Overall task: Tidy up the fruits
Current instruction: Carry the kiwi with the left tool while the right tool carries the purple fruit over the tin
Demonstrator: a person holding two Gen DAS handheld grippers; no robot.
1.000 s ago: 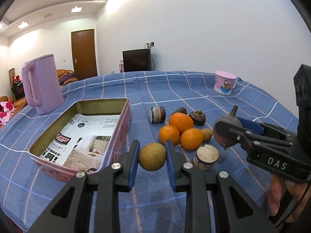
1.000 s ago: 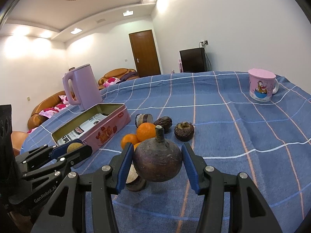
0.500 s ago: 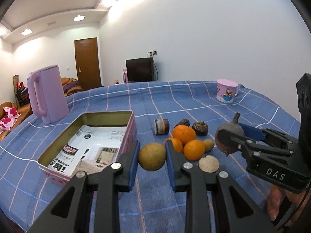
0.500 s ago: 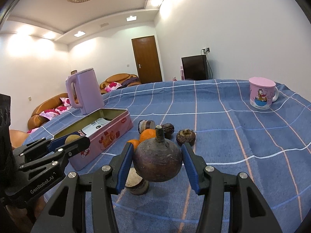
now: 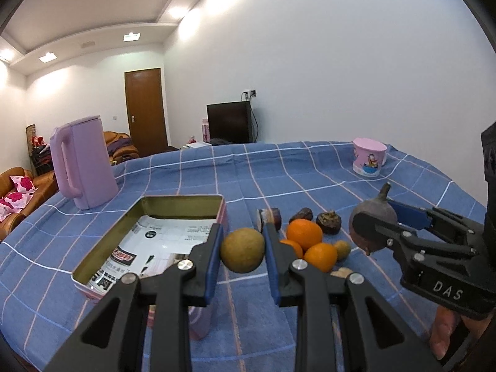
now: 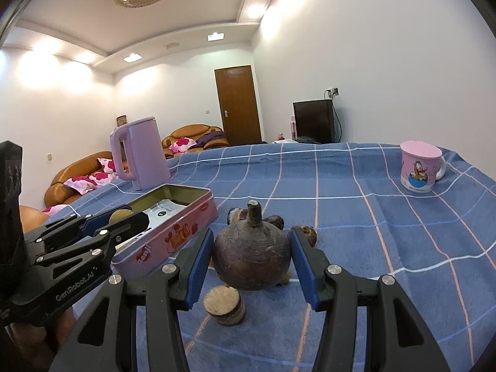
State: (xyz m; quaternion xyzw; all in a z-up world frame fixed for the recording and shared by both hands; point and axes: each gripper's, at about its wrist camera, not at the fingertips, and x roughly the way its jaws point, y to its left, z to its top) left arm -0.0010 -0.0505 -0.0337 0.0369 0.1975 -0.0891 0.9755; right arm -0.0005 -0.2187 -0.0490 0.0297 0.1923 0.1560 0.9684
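My left gripper [image 5: 242, 252] is shut on a round tan fruit [image 5: 242, 249], held above the table just right of the open pink tin [image 5: 108, 249]. My right gripper [image 6: 252, 255] is shut on a dark purple stemmed fruit [image 6: 251, 259], held above the fruit pile. It also shows in the left wrist view [image 5: 372, 221]. On the cloth lie oranges [image 5: 304, 238], a small tan fruit [image 5: 342, 250], two dark fruits [image 5: 328, 222] and cut cane pieces [image 6: 223, 305]. The left gripper shows in the right wrist view [image 6: 119, 217] over the tin's near end.
A lilac kettle [image 5: 82, 162] stands behind the tin. A pink cartoon mug [image 6: 418, 167] stands at the far right. The table has a blue checked cloth [image 6: 356, 192]. The tin is lined with printed paper [image 5: 161, 241]. Sofas and a television lie beyond.
Both grippers have risen and tilted up while keeping their fruits. The left gripper has shifted a little toward the tin.
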